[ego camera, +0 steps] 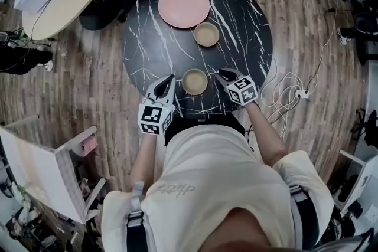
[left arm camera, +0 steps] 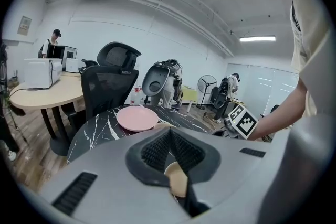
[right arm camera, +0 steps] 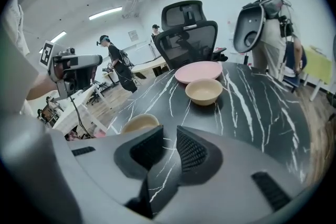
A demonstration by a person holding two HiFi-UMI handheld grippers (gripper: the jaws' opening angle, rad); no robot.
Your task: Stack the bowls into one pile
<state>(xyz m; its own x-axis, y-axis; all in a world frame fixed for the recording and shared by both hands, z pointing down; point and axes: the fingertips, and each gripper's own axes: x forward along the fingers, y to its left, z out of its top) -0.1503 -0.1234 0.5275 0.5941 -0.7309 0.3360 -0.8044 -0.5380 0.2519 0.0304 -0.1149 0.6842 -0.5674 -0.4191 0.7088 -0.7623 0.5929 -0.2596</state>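
The right gripper is hovering over the near edge of the black marble table, its jaws standing partly apart with only bare tabletop showing between them. The left gripper is keeping its jaws closed tip to tip on nothing. One beige bowl is sitting on the table between the two grippers, close to both, while the second beige bowl is sitting farther back, just beside a pink plate.

My head camera looks steeply down on the table; cameras on my left gripper and right gripper face low across it, sharing the pink plate.
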